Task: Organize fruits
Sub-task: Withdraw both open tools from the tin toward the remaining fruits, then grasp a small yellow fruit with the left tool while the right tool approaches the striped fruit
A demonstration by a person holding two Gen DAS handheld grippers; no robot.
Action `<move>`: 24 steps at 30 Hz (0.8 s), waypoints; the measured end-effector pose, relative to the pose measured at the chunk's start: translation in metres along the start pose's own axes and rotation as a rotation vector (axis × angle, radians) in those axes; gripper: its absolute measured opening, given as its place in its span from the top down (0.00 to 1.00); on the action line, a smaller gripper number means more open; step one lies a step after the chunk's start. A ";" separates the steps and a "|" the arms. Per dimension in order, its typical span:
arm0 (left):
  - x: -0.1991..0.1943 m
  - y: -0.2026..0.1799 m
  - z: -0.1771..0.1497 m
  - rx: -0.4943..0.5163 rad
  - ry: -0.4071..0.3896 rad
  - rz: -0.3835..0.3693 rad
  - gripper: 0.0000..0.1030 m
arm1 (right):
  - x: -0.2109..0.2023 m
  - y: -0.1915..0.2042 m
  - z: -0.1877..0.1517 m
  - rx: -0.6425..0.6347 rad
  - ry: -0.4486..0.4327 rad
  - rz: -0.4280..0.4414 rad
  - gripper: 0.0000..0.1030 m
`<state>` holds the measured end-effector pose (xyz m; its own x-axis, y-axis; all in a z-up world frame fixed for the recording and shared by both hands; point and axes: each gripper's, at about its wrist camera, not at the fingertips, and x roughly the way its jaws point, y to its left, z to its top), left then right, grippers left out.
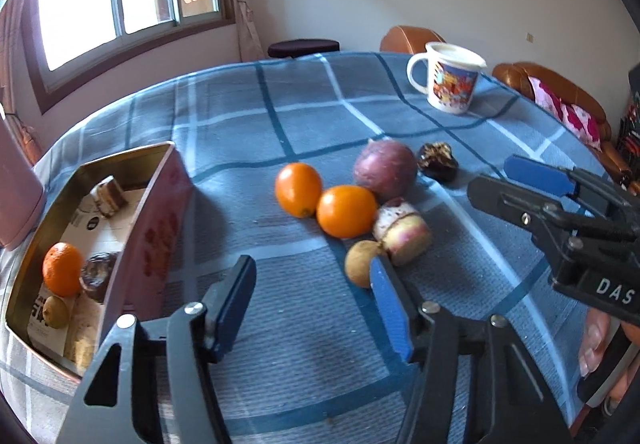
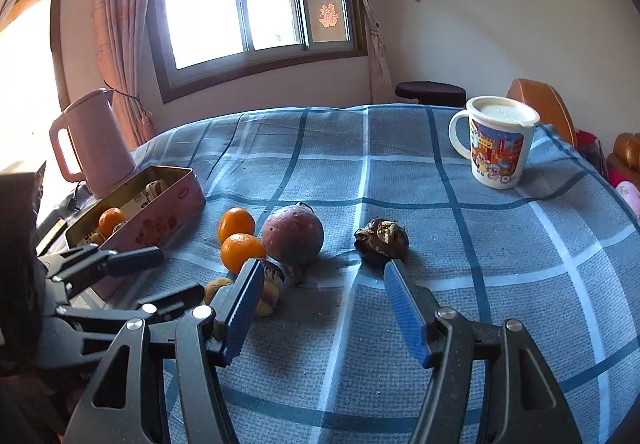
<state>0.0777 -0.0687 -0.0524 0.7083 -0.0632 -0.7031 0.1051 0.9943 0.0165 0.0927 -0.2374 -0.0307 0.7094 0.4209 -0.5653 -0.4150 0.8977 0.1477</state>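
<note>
Two oranges [image 1: 298, 189] [image 1: 346, 210], a purple round fruit [image 1: 385, 169], a small tan fruit [image 1: 360, 264], a frosted cake piece [image 1: 402, 230] and a dark pastry [image 1: 438, 161] lie together on the blue checked tablecloth. A pink tin [image 1: 156, 228] at the left holds an orange [image 1: 62, 269], a small yellow-green fruit [image 1: 55, 311] and pastries. My left gripper [image 1: 314, 302] is open and empty, just short of the tan fruit. My right gripper [image 2: 320, 304] is open and empty, facing the purple fruit [image 2: 293, 234] and dark pastry [image 2: 382, 238].
A lidded cartoon mug [image 2: 494, 142] stands at the far right of the table. A pink kettle [image 2: 94, 144] stands behind the tin [image 2: 152, 220]. The tablecloth [image 1: 304, 108] stretches back to the window wall. Brown chairs [image 1: 560, 92] sit past the table's right edge.
</note>
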 end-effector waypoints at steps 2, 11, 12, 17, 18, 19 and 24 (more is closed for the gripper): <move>0.003 -0.003 0.001 0.004 0.013 -0.017 0.43 | -0.001 -0.002 0.000 0.011 -0.004 0.002 0.26; 0.022 -0.010 0.007 -0.007 0.085 -0.105 0.73 | 0.003 -0.007 0.000 0.040 0.014 0.008 0.25; 0.024 -0.010 0.006 -0.010 0.096 -0.113 0.72 | 0.004 -0.007 0.000 0.038 0.018 0.008 0.25; 0.024 0.001 0.005 -0.062 0.099 -0.170 0.73 | 0.007 -0.006 0.000 0.028 0.037 0.007 0.25; 0.023 0.003 0.004 -0.064 0.096 -0.163 0.73 | 0.008 -0.005 0.000 0.026 0.039 0.007 0.25; 0.023 0.006 0.004 -0.069 0.092 -0.160 0.73 | 0.008 -0.005 0.000 0.024 0.040 0.004 0.25; 0.017 0.018 0.004 -0.075 0.062 -0.127 0.73 | 0.009 0.002 0.000 -0.013 0.046 -0.008 0.25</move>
<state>0.0944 -0.0523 -0.0612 0.6477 -0.1855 -0.7390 0.1370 0.9824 -0.1266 0.0981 -0.2315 -0.0354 0.6860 0.4068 -0.6032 -0.4168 0.8993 0.1324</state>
